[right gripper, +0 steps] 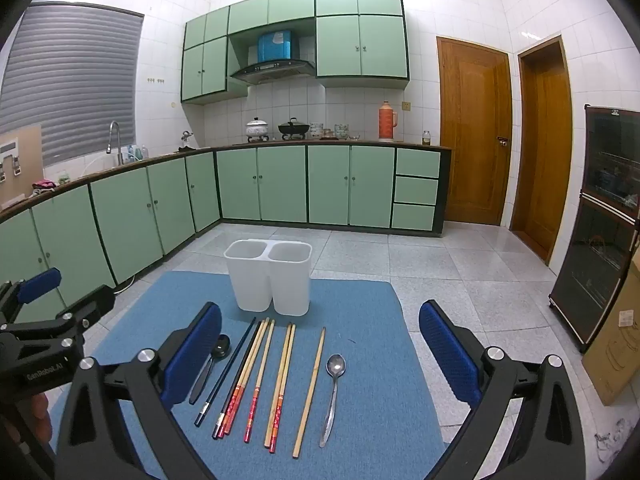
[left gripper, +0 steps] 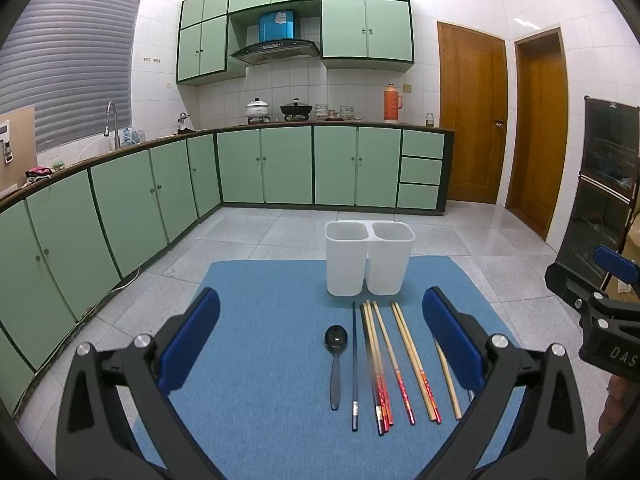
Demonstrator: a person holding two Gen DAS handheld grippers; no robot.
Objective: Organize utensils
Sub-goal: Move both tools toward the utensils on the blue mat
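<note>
1. The left gripper [left gripper: 320, 340] hovers above the near-left part of the blue mat [left gripper: 248, 360], fingers spread wide apart and released, nothing between them.
2. On the mat, a row of utensils lies side by side, handles toward the near edge. Farthest left is a black spoon [left gripper: 335, 364], bowl pointing to the far edge.
3. Just beside it to the right lies a single dark chopstick [left gripper: 354, 364].
4. Next comes a tight bundle of chopsticks with red-patterned ends [right gripper: 240, 380], one of them dark, touching each other.
5. A single red-ended chopstick [right gripper: 260, 380] lies slightly apart from the bundle.
6. A pair of red-ended chopsticks [right gripper: 282, 384] follows, the two touching.
7. A plain bamboo chopstick [right gripper: 310, 392] lies alone to their right.
8. A silver spoon [right gripper: 333, 392] ends the row, nearest the mat's right edge; in the left wrist view it is hidden behind a finger.
9. A white two-compartment holder [right gripper: 270, 280] stands upright at the far edge of the mat, behind the left half of the row; both compartments appear empty.
10. The right gripper [right gripper: 320, 352] hovers over the near-right part of the mat, fingers parted wide, holding nothing.
</note>
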